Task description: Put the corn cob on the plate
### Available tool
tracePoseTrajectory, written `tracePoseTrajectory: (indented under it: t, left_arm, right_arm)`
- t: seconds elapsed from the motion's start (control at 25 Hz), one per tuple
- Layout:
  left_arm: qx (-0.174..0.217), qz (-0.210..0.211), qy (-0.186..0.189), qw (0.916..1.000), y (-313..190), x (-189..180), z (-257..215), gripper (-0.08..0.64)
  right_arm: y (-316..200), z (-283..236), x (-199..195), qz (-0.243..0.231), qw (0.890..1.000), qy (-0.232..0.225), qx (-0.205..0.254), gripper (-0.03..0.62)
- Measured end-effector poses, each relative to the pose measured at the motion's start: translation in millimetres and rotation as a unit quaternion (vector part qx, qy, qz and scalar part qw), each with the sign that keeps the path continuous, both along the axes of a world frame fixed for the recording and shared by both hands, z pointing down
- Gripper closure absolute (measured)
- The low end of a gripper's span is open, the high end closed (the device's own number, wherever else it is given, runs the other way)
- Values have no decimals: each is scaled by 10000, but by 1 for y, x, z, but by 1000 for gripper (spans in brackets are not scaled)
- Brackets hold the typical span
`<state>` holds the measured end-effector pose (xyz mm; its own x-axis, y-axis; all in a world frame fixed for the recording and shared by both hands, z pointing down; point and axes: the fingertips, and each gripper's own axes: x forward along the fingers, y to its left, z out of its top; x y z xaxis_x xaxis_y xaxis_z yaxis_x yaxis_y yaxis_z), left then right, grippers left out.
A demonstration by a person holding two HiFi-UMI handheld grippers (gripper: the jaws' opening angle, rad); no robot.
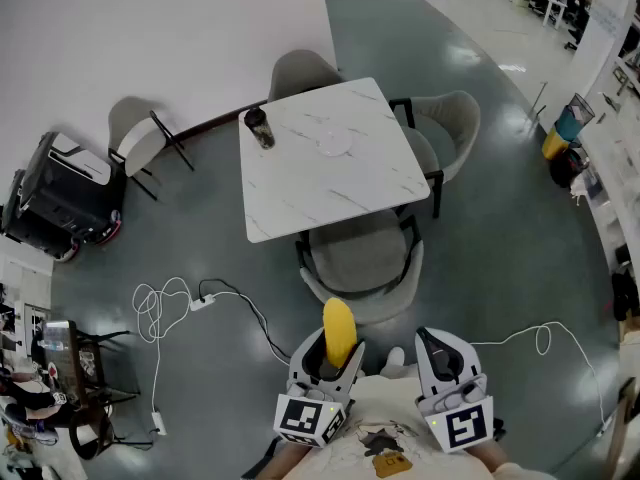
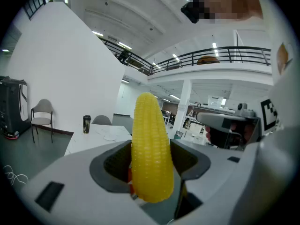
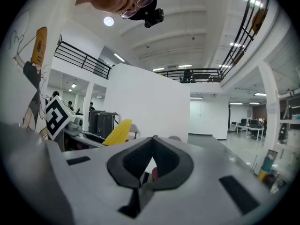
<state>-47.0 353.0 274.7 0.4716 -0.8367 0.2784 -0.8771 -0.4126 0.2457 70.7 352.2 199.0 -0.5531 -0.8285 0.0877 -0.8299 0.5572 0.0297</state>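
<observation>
A yellow corn cob [image 1: 340, 330] stands between the jaws of my left gripper [image 1: 335, 356], which is shut on its thick end, with the tip pointing away from me. In the left gripper view the corn cob [image 2: 149, 149] fills the gap of the left gripper [image 2: 151, 165]. A small white plate [image 1: 335, 143] lies on the white marble table [image 1: 300, 193], far ahead of both grippers; in the left gripper view the plate [image 2: 111, 136] shows small in the distance. My right gripper [image 1: 428, 343] is held beside the left one. Its jaws are together with nothing in them [image 3: 152, 149].
A dark tumbler [image 1: 259, 126] stands at the table's far left corner. Grey chairs surround the table, and the nearest chair [image 1: 362, 263] sits between me and it. A white cable [image 1: 165, 308] trails over the floor to the left. A black case [image 1: 60, 198] stands at the far left.
</observation>
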Motion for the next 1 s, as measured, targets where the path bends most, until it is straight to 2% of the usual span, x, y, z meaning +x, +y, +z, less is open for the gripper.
tracePoseTrajectory:
  t: [0.16, 0.28, 0.48, 0.6, 0.68, 0.8, 1.0]
  left_arm:
    - [125, -58, -69, 9999, 5, 18, -4, 302]
    - [98, -165, 12, 9998, 8, 26, -10, 302]
    - [162, -187, -63, 9997, 12, 44, -14, 302]
    - [87, -168, -52, 9998, 19, 59, -14, 302]
    - [-25, -103, -27, 9999, 22, 67, -11, 302]
    - [-83, -204, 33, 9998, 28, 75, -4, 302]
    - [-165, -448, 73, 9988, 36, 82, 5, 302]
  right_arm:
    - [-1, 2, 21, 91, 9999, -32, -33, 586]
    - [3, -1, 33, 105, 9999, -120, -16, 586]
    - [7, 8, 48, -92, 9997, -171, -156, 586]
    - [12, 5, 57, -361, 9984, -378, -227, 586]
    - [16, 4, 60, -507, 9981, -302, -163, 586]
    - [22, 14, 70, -561, 9982, -167, -116, 586]
    - [24, 33, 92, -519, 9980, -252, -261, 586]
